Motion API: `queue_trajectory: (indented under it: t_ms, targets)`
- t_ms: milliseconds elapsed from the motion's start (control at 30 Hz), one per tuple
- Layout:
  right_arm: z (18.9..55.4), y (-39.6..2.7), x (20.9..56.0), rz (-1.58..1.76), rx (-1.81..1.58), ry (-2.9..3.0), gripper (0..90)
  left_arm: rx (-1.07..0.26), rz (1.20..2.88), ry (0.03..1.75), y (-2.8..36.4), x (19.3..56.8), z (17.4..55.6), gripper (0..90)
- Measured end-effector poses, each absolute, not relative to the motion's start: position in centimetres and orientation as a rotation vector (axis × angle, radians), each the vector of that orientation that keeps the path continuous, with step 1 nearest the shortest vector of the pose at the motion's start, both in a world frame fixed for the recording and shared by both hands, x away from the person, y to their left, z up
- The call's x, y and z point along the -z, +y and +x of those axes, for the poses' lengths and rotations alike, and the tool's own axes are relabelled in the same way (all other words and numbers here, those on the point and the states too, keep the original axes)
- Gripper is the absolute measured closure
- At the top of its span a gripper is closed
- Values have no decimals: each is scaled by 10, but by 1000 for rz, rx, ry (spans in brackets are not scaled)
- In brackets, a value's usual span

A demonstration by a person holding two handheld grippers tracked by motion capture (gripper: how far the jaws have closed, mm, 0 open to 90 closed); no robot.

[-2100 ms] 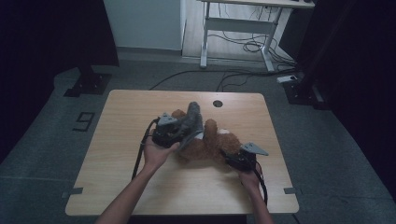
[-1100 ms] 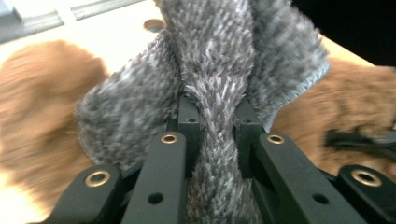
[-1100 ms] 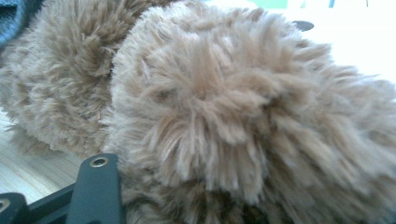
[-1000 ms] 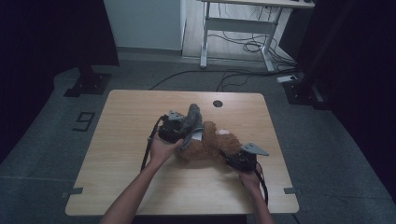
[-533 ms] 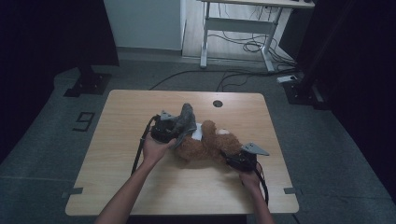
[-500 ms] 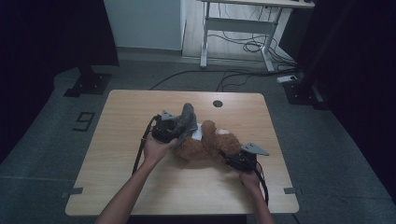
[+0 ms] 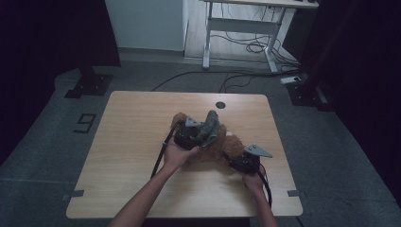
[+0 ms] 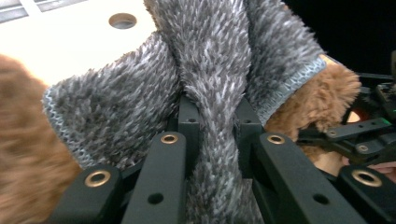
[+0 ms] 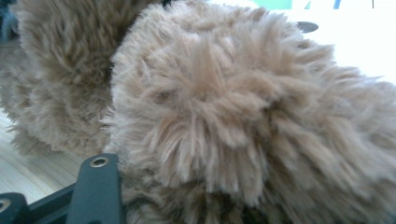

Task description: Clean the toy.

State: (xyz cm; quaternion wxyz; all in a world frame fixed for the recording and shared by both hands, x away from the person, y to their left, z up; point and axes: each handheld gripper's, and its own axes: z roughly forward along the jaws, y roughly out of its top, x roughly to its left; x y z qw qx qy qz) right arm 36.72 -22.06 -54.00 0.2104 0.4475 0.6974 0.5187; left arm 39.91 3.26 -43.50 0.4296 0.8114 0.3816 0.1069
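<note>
Left gripper point(image 7: 201, 134) first: clamped tight on a bunched fold of the fuzzy grey knit point(image 7: 210, 125), jaws squeezed close with the fabric pinched right between them in the left gripper view point(image 8: 212, 135). Grey knit point(image 8: 219, 70) draped over the upper part of the brown teddy bear point(image 7: 215, 149), a pale stitched hem visible along its edge. Teddy bear point(image 8: 322, 93) lying roughly mid-table, a bit toward the person's side and right of centre. Left hand point(image 7: 177, 153) wrapped around the gripper body, black cable looping down off it toward the near edge.

Moving right from the bear: right gripper point(image 7: 239, 160) pressed against the bear's right-hand end, grey three-cornered plate on top. In the right gripper view just brown fur point(image 9: 243, 116) crammed up between the jaws, one black jaw peeking out bottom left, so looks like gripping a plush limb of the bear. Right hand point(image 7: 255, 180) behind it, near the table's front right.

Beyond the bear: round cable hole point(image 7: 220, 105) in the wooden table point(image 7: 132, 142), toward the far edge.

Readable writing: only a "9" taped on the floor point(image 7: 84, 123), well left of the table. No brand or label legible on the bear or the knit.
</note>
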Motion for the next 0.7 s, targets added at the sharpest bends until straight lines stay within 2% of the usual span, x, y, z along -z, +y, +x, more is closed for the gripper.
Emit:
queue_trajectory:
  t_ms: [133,300,567,700]
  targets:
    - [367,-221,540,1242,-1443,1941,374,-287,2047,947,31,440,399,778]
    - [366,-220,539,1230,-1437,1948,373,-342,2041,986,51,440,401,780]
    - [366,-220,539,1237,-1439,1945,373,-472,2010,1128,110,443,414,779]
    - [366,-220,539,1237,-1443,1944,373,-491,1972,1178,132,449,415,777]
